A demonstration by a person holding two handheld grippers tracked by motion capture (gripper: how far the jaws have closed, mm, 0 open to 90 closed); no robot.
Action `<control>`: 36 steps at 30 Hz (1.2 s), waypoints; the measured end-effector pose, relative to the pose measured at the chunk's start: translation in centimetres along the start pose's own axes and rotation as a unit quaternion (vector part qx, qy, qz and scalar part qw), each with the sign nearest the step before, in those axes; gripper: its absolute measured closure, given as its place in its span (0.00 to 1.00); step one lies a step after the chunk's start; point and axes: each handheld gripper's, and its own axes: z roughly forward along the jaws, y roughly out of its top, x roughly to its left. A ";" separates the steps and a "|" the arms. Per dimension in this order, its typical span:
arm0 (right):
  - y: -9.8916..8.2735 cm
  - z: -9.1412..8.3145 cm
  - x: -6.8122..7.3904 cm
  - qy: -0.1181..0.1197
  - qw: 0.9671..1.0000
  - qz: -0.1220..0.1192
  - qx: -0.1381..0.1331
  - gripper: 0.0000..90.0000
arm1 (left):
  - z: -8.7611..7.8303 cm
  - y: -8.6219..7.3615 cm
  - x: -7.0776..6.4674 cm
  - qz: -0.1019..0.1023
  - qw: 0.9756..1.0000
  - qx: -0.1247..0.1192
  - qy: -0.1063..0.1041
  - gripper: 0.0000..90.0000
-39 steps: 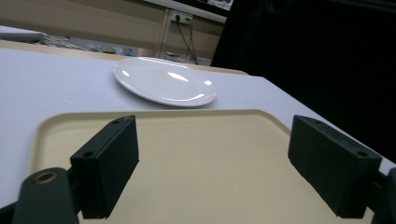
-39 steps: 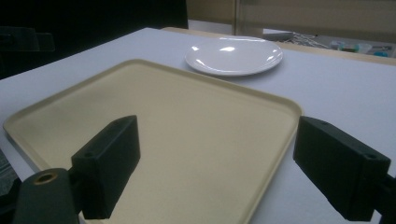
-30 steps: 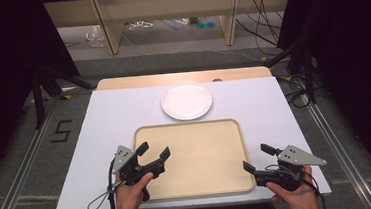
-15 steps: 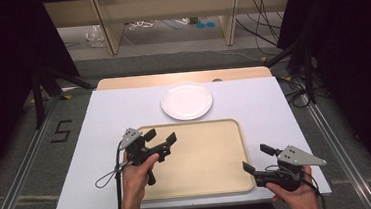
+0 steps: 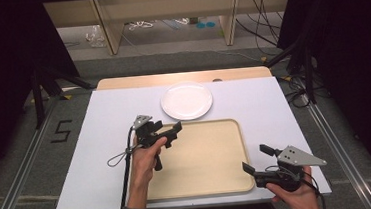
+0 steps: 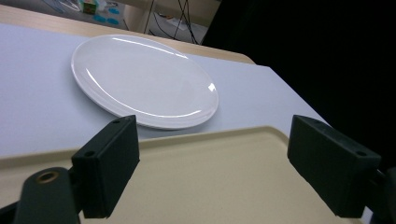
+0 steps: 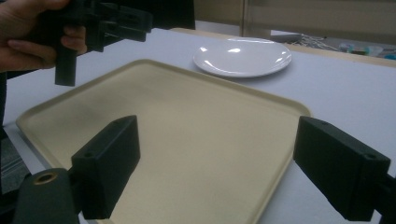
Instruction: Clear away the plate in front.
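The left gripper (image 5: 173, 134) hangs over the far-left corner of the tray (image 5: 203, 158), its fingers (image 6: 108, 165) spread wide and released, holding nothing. It points toward the white plate (image 5: 186, 100), which lies flat on the bench (image 5: 106, 141) just beyond the tray's far edge, apart from it by a thin strip of bench. That aim suggests the plate is the thing being reached for, probably to bring it onto the tray; its low rim will ask for a shallow pinch at the near edge. The right gripper (image 5: 259, 159) waits at the tray's near-right corner, fingers (image 7: 106, 163) likewise released, perhaps ready to steady the tray. The bench is covered in a pale sheet, with a wooden strip showing past the plate. Beyond the tray's far side the room is dim: dark curtains, wooden shelving legs, loose cables on the floor, and a "5" marked left of the bench.
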 end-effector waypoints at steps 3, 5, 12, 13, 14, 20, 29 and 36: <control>0.0 -0.1 0.2 0.005 1.000 0.014 0.008 0.17 | 0.6 0.3 0.4 0.002 1.000 0.002 0.007 0.18; -0.1 0.1 0.0 0.004 1.000 0.001 -0.010 0.17 | 0.9 0.6 0.8 -0.009 1.000 0.002 0.004 0.18; 0.0 0.0 0.1 0.010 1.000 0.011 0.002 0.17 | 2.1 1.3 1.8 -0.039 0.999 0.001 0.011 0.18; 0.0 0.1 0.1 0.012 1.000 0.013 0.001 0.17 | 2.3 1.3 1.9 -0.044 0.999 0.004 0.012 0.18; 0.0 0.1 0.1 0.012 1.000 0.012 0.001 0.17 | 2.6 1.3 2.2 -0.059 0.998 0.004 0.004 0.18; 0.0 0.1 0.1 0.015 1.000 0.013 0.002 0.17 | 3.7 1.1 2.7 -0.070 0.997 0.017 0.014 0.19; 0.0 0.2 0.4 0.014 1.000 0.002 -0.002 0.18 | 4.8 1.8 3.3 -0.101 0.995 0.018 0.016 0.20; 0.1 -0.2 0.1 0.010 1.000 0.007 0.004 0.18 | 5.5 2.3 3.8 -0.135 0.991 0.014 0.008 0.20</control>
